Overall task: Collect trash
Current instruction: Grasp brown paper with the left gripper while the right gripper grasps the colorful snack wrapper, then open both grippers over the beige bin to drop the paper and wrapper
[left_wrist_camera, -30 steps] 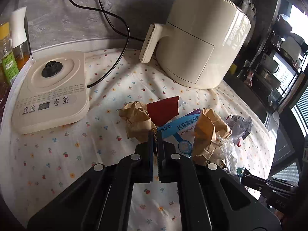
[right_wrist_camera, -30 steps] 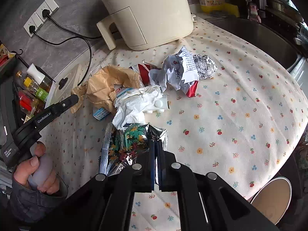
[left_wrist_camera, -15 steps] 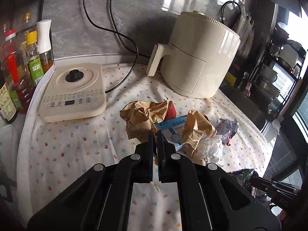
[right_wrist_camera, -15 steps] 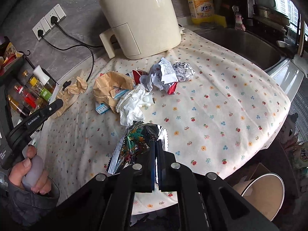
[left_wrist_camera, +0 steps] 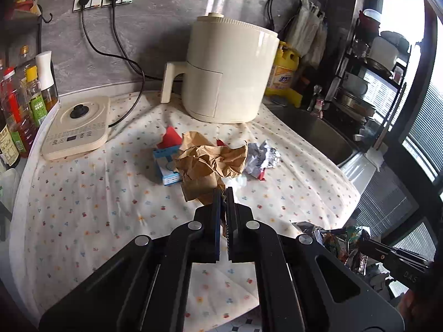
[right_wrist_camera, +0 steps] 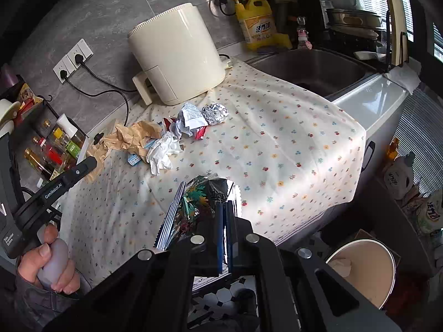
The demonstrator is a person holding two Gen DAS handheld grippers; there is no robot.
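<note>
My left gripper point(left_wrist_camera: 223, 191) is shut on a crumpled brown paper point(left_wrist_camera: 206, 166), held above the flowered tablecloth point(left_wrist_camera: 91, 199). In the right wrist view the same gripper point(right_wrist_camera: 90, 163) shows at the left with that paper point(right_wrist_camera: 103, 149) at its tip, a hand on the handle. My right gripper point(right_wrist_camera: 225, 205) is shut on a shiny printed snack wrapper point(right_wrist_camera: 198, 202), lifted near the table's front edge. On the cloth lie another brown paper point(right_wrist_camera: 138, 135), a white crumpled bag point(right_wrist_camera: 163, 153), a printed paper wad point(right_wrist_camera: 191, 117), a foil ball point(right_wrist_camera: 215, 113) and a blue box point(left_wrist_camera: 166, 163).
A cream air fryer point(left_wrist_camera: 227, 72) and a flat cream cooker point(left_wrist_camera: 76, 128) stand at the back, with bottles point(left_wrist_camera: 16, 116) at the left. A sink point(right_wrist_camera: 318, 69) lies to the right. A round beige bin point(right_wrist_camera: 365, 269) stands on the floor below the table's edge.
Both grippers have drawn back from the pile and risen a little, each carrying its piece. The brown paper and the snack wrapper have come off the cloth with them.
</note>
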